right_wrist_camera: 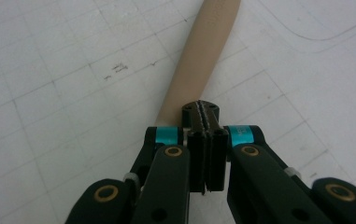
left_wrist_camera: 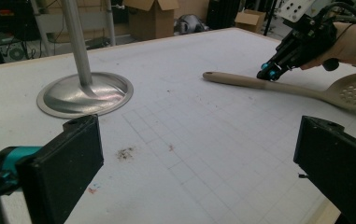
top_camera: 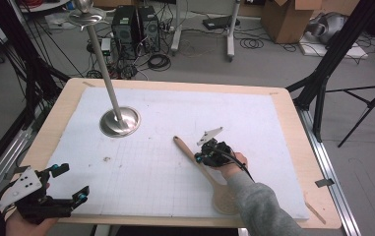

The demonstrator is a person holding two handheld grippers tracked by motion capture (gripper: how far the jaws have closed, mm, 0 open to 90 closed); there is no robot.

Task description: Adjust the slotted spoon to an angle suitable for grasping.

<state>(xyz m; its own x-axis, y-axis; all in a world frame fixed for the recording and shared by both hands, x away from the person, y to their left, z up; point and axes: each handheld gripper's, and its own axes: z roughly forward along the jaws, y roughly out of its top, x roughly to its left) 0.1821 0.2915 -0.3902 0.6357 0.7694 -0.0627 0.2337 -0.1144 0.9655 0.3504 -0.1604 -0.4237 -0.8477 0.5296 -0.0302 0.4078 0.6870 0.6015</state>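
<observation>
Wooden slotted spoon (top_camera: pixel 209 169) lies flat on the white gridded mat (top_camera: pixel 165 147) that covers the tabletop (top_camera: pixel 293 142), toward the person's right side, its handle end pointing up and left toward the middle of the mat and its perforated bowl near the front edge, partly behind the grey sleeve (top_camera: pixel 264 209). Lying flat like this, it offers little to grab from the side, which probably explains why the right gripper (top_camera: pixel 201 158) comes at it from above, at the handle's middle rather than at the wide bowl. In the right gripper view the right gripper (right_wrist_camera: pixel 205 116) has its jaws pressed together with nothing between them, the closed tip sitting right over the handle (right_wrist_camera: pixel 199 60); whether it touches the wood cannot be told. With the jaws together it cannot yet take the handle, so it would have to spread them before any grasp; alternatively the closed tip may be meant to nudge or pin the spoon. The left gripper view shows the same meeting from the side, the tip (left_wrist_camera: pixel 269 73) at the handle (left_wrist_camera: pixel 241 81). The left gripper (top_camera: pixel 62 184) rests at the front left corner of the mat, well apart from the spoon, its jaws standing wide apart and holding nothing, seemingly parked out of the way while the other hand works. Farther back on the mat stands a metal stand (top_camera: pixel 120 122), a round base with a tilted pole rising from it, apart from the spoon.
</observation>
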